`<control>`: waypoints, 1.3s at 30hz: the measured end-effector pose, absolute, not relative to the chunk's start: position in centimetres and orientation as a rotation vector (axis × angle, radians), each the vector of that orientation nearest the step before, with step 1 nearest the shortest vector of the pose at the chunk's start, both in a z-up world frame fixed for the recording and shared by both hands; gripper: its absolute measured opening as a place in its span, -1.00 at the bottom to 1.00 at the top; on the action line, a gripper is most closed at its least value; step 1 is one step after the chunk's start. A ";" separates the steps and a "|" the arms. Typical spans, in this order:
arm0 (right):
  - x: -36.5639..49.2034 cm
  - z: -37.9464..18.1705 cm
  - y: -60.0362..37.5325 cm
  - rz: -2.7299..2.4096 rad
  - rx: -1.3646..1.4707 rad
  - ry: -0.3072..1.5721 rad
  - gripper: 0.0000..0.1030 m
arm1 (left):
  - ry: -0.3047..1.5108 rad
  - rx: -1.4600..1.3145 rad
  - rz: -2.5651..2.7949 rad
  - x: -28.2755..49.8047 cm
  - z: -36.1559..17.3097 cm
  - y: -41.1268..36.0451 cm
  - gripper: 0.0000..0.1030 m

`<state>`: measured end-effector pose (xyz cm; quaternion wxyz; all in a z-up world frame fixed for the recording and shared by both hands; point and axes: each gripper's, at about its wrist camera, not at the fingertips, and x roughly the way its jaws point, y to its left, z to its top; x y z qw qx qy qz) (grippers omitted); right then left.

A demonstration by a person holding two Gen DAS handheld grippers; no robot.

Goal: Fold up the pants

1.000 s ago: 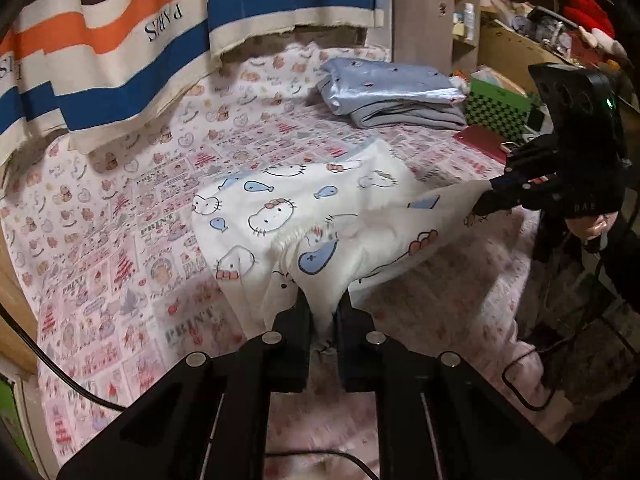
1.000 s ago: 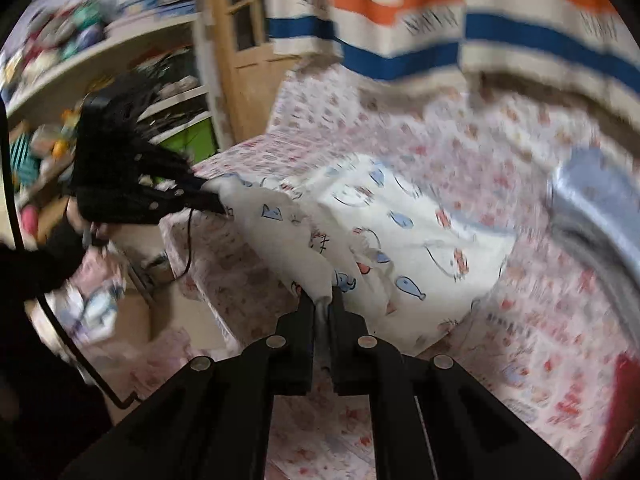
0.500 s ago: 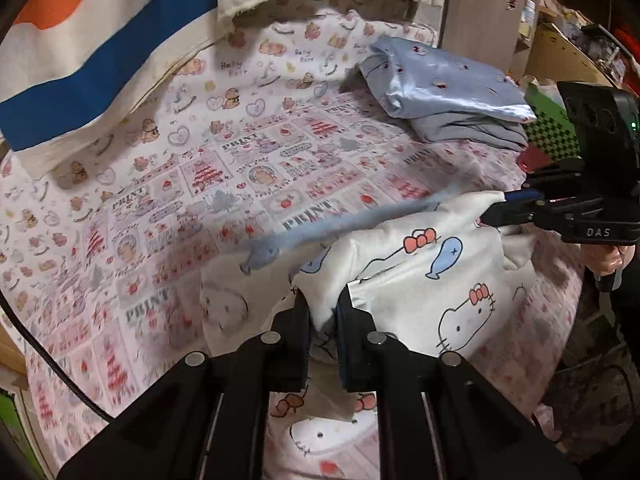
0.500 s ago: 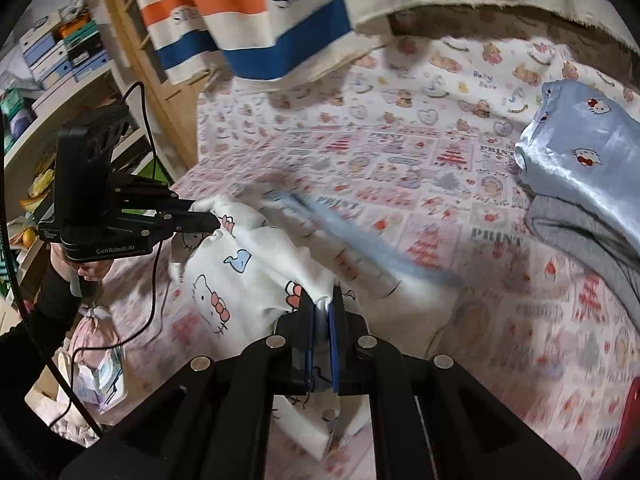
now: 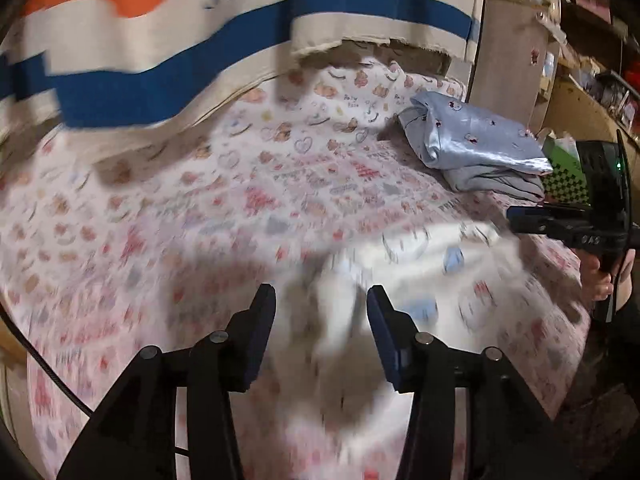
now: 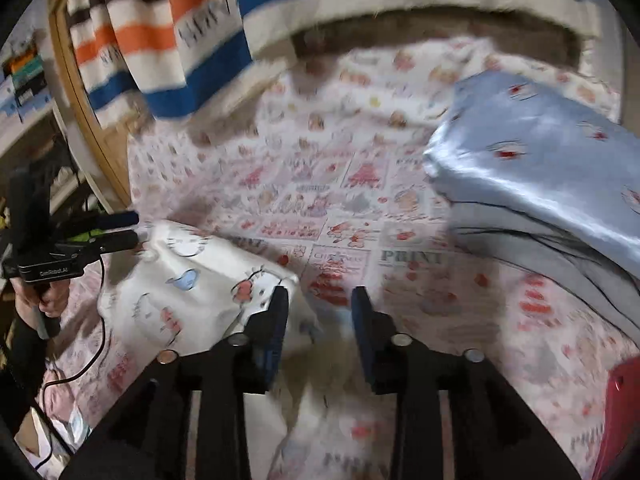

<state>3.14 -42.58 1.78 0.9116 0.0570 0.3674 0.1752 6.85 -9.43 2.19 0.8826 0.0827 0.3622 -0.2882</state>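
Observation:
The white pants with a cat and fish print (image 5: 440,280) lie folded on the printed bed sheet (image 5: 200,220), blurred by motion. My left gripper (image 5: 321,300) is open just above their near edge, holding nothing. In the right wrist view the pants (image 6: 192,280) lie at the left, and my right gripper (image 6: 319,300) is open over their right edge, empty. The left gripper shows at the pants' far left corner (image 6: 116,232), and the right gripper shows at their right side (image 5: 532,220).
A folded pile of shiny blue and grey clothes (image 5: 476,148) sits at the back right of the bed. A striped towel (image 5: 200,40) hangs over the headboard. A red object (image 6: 620,412) lies at the right edge. Shelves stand beside the bed.
Both grippers carried the pants' end forward over the rest of the garment, then opened and let go. The pants now lie folded on the sheet.

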 end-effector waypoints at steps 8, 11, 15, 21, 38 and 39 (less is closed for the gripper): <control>-2.8 -0.9 -43.1 0.452 0.217 0.796 -0.11 | 0.832 0.079 -0.636 1.7 -1.1 -6.5 -0.10; -3.0 -2.1 -42.4 0.470 0.225 0.817 -0.11 | 0.841 0.077 -0.636 1.4 -2.0 -7.2 -0.25; -2.3 -2.9 -42.1 0.466 0.249 0.834 -0.11 | 0.825 0.073 -0.626 1.8 -2.2 -7.5 -0.28; -1.3 -3.2 -41.8 0.474 0.276 0.844 -0.75 | 0.823 0.079 -0.642 2.4 -2.4 -7.8 -0.85; -3.1 -2.3 -42.9 0.388 0.213 0.812 -0.97 | 0.831 0.150 -0.601 1.2 -3.3 -6.1 -0.88; -3.2 -2.2 -43.0 0.398 0.218 0.803 -0.97 | 0.822 0.161 -0.599 1.0 -3.1 -6.2 -0.80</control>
